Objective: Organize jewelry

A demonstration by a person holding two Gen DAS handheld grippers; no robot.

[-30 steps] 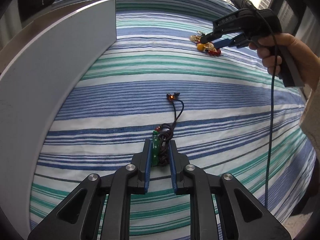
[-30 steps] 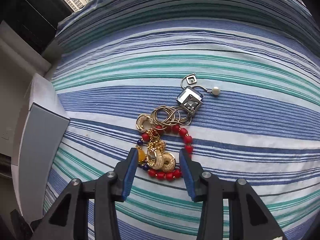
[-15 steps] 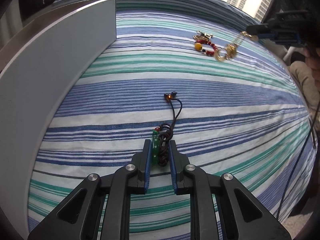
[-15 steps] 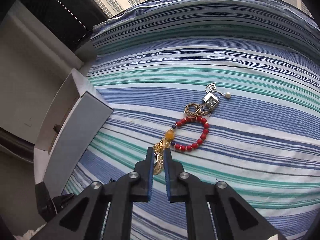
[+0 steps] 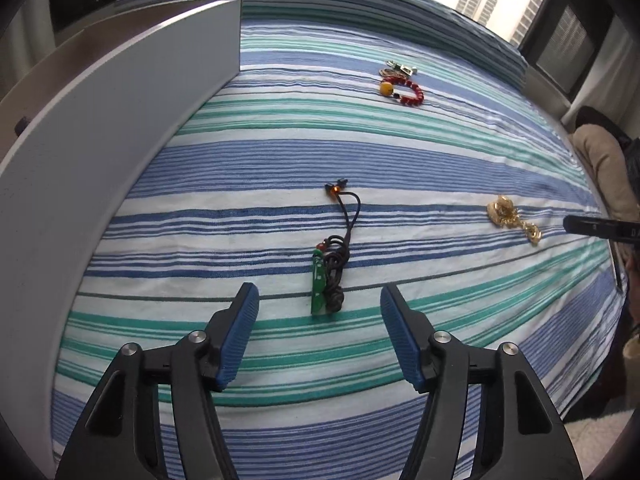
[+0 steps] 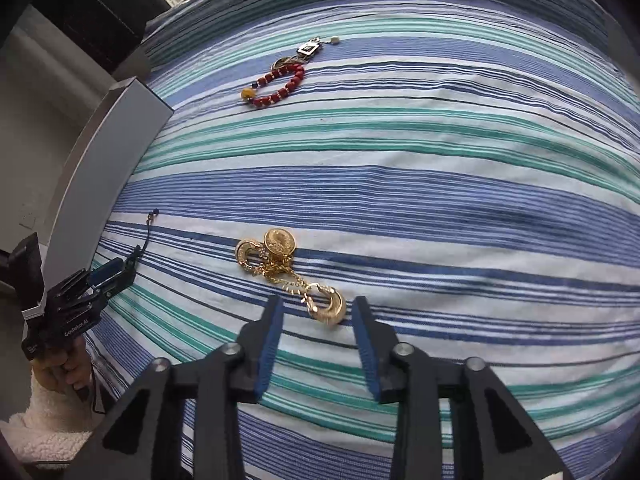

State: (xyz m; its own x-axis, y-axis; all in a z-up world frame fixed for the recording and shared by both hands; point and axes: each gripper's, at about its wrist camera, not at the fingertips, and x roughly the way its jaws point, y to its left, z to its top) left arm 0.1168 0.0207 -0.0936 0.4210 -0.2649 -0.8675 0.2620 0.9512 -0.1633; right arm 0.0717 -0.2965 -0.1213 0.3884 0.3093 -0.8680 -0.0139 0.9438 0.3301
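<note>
Now both hand-held grippers are opening over released pieces, and the red bead bracelet (image 6: 280, 84) is lying far ahead of the right hand-held gripper (image 6: 316, 316), nearer than the left hand-held gripper (image 5: 318, 312).

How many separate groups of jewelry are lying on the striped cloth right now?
3. A green pendant on a dark cord ahead of the left jaws, gold earrings with chain at the right jaws, and a red bead bracelet pile far back.
</note>
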